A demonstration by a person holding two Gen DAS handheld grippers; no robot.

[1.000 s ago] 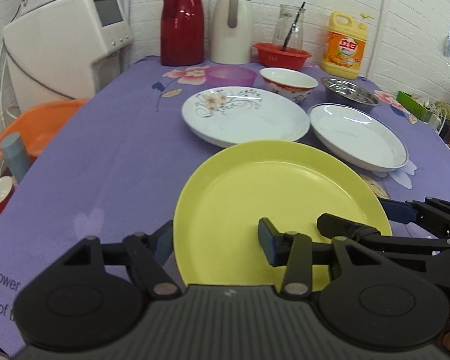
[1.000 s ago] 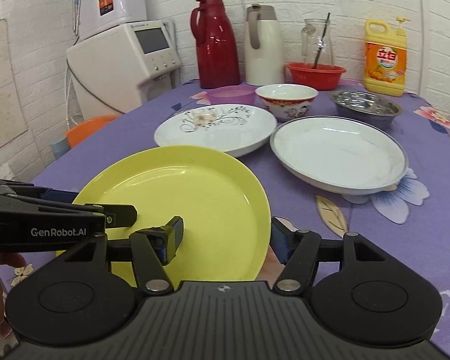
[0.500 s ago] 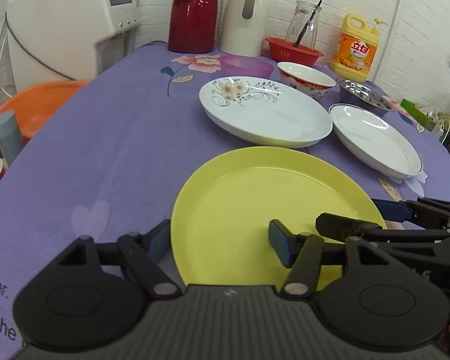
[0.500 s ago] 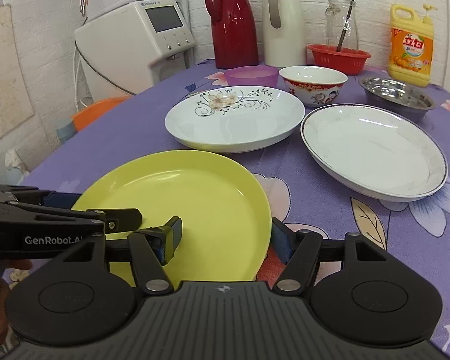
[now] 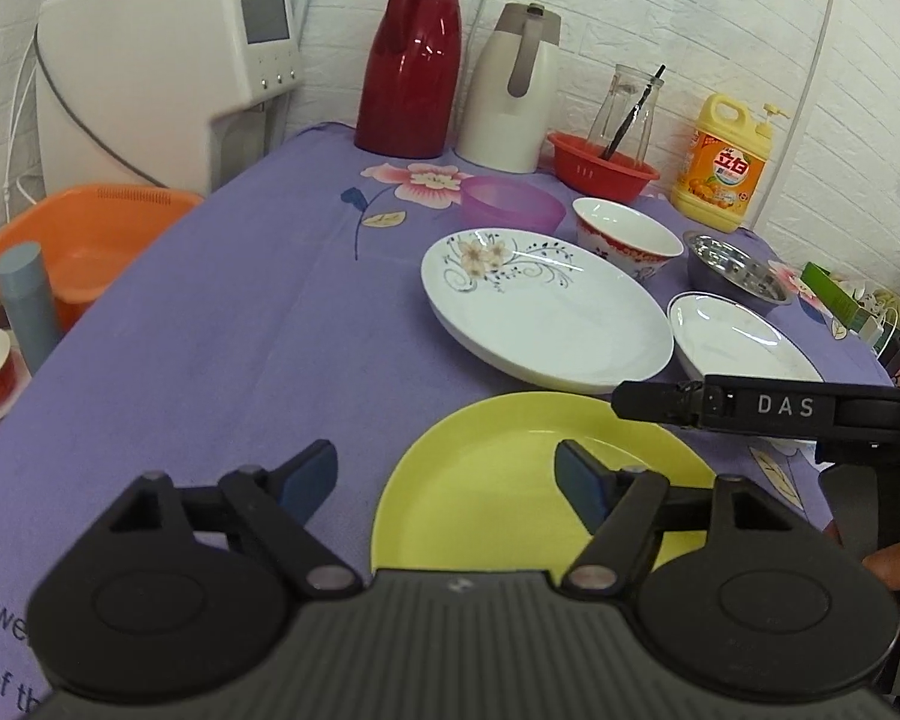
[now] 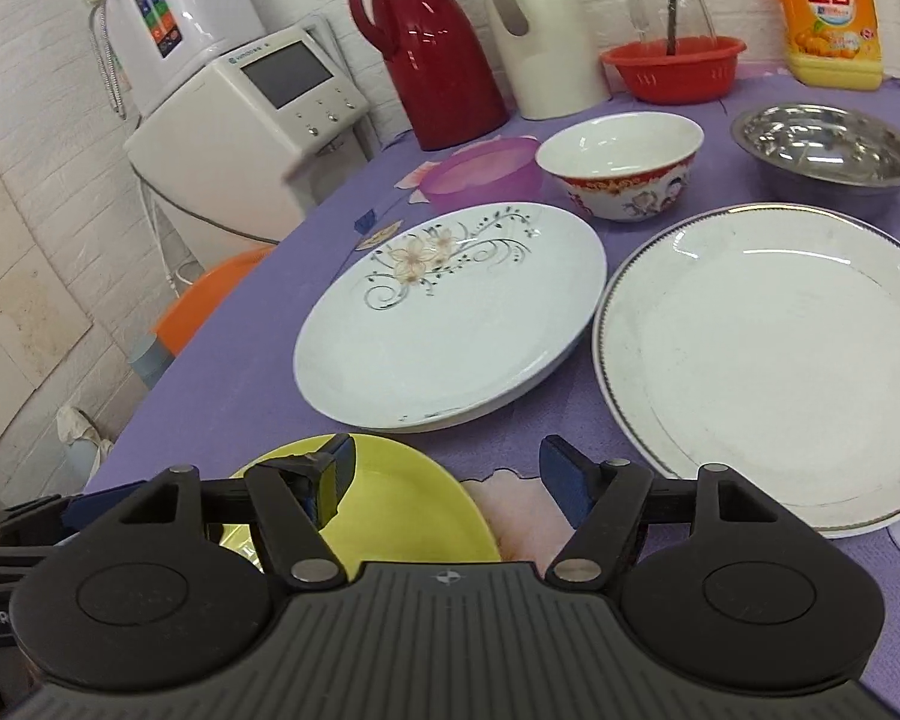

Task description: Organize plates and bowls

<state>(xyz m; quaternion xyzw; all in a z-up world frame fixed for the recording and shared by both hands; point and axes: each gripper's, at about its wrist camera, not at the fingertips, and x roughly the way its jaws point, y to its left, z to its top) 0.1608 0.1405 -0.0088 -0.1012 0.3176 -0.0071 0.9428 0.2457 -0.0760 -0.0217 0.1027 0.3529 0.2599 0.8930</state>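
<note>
We see the left gripper (image 5: 447, 477) with its jaws standing wide apart, having just been opening; its right blue pad hangs over the round yellow plastic plate (image 5: 498, 498), its left pad over bare purple flowered tablecloth (image 5: 222, 324), and neither presses on anything. The yellow plate lies flat at the near edge of the table. The right gripper (image 6: 444, 471) is also spread open and holds nothing; its left pad sits above the yellow plate's far rim, though we cannot tell whether it touches.

Just beyond the yellow plate lie 2 white plates side by side: the white ceramic plate with a flower print (image 6: 450, 324) and, beside it, the plain white plate with a dark rim line (image 6: 774, 360). Behind them stand 3 bowls in a row: a translucent purple plastic bowl (image 6: 480, 171), a white bowl with a red patterned band (image 6: 621, 162) and a shiny steel bowl (image 6: 828, 150).
</note>
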